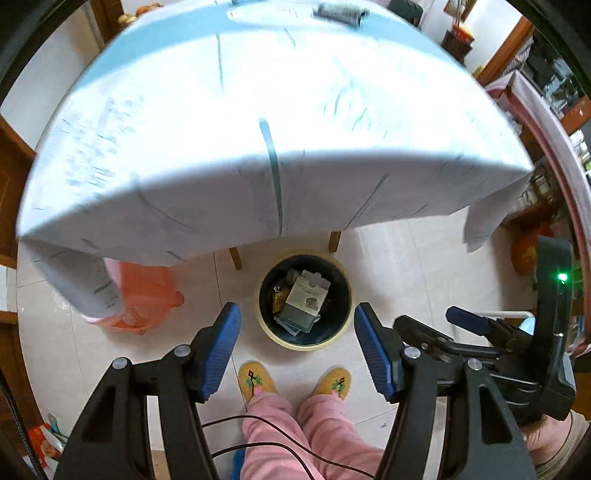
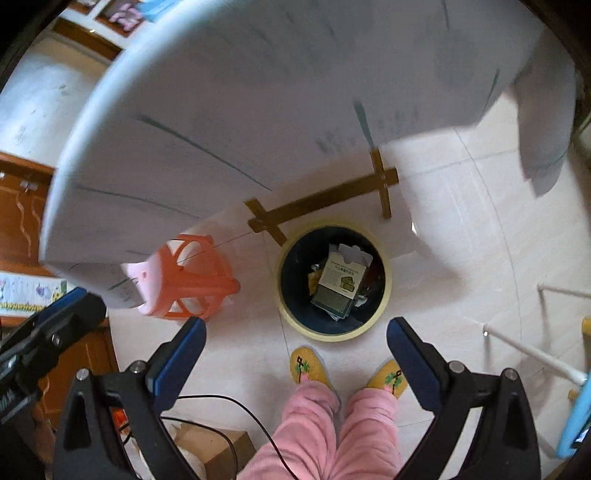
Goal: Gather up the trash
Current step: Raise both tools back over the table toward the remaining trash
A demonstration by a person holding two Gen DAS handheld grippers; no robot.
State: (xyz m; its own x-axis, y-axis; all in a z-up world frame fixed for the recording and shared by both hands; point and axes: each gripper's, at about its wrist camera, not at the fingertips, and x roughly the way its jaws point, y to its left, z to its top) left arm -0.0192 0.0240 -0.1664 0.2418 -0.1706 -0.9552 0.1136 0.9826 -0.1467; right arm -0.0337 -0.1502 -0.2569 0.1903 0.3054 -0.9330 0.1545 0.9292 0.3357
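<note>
A round dark bin with a cream rim [image 1: 266,326] stands on the tiled floor by the table's edge; it also shows in the right wrist view [image 2: 291,319]. Inside lie a white and grey card box [image 1: 306,299] [image 2: 341,280] and other wrappers. My left gripper [image 1: 297,334] hangs open and empty above the bin's near rim. My right gripper [image 2: 295,338] is open and empty, also above the bin's near side. The right gripper shows in the left wrist view [image 1: 461,321] at the right. A dark object [image 1: 341,13] lies on the far part of the table.
A table under a white and blue cloth [image 1: 240,122] [image 2: 258,92] fills the upper half. An orange plastic stool [image 2: 192,280] [image 1: 144,295] stands left of the bin. Wooden table legs [image 2: 321,201] are behind it. The person's yellow slippers [image 1: 256,380] are near the bin.
</note>
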